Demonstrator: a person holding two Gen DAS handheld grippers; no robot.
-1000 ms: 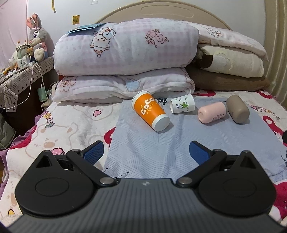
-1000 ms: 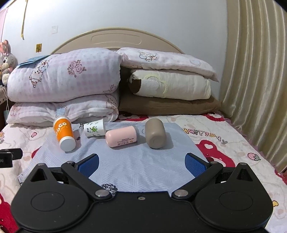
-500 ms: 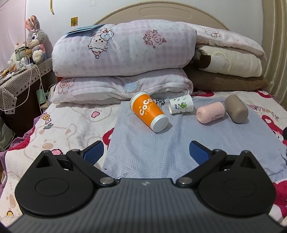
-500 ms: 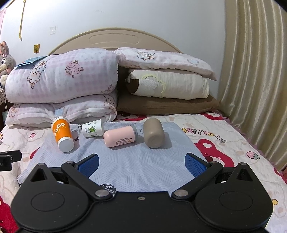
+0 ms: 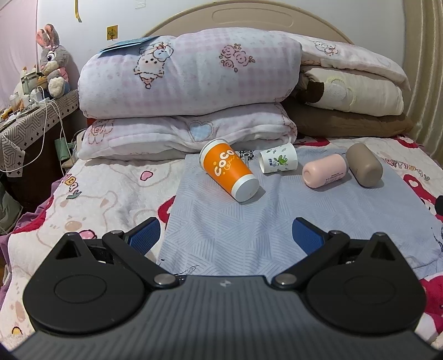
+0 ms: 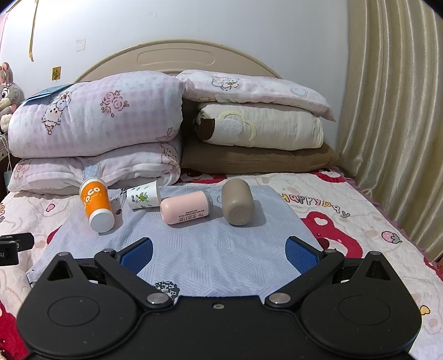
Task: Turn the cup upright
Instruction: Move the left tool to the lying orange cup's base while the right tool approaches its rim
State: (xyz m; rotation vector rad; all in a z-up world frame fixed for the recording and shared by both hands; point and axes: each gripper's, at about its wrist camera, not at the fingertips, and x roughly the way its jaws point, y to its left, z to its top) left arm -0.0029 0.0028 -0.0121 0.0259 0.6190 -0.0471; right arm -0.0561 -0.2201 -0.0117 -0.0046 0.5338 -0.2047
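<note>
Both wrist views look low across the bed toward the headboard (image 5: 249,16), sharing the blue mat (image 6: 221,249).

The left matte-black two-finger gripper (image 5: 225,235) shows a dark grey ribbed body with a small pale mark at its centre. To each side of that sits a rounded black plate with a raised disc and a triangular cutout. Two black link arms, each pinned by a silver round-head screw, run forward to blue textured finger pads (image 5: 306,236). The right matte-black two-finger gripper (image 6: 218,254) has the same plates, links, silver screws and blue textured pads (image 6: 301,256), but a smooth black body with one small screw.
</note>
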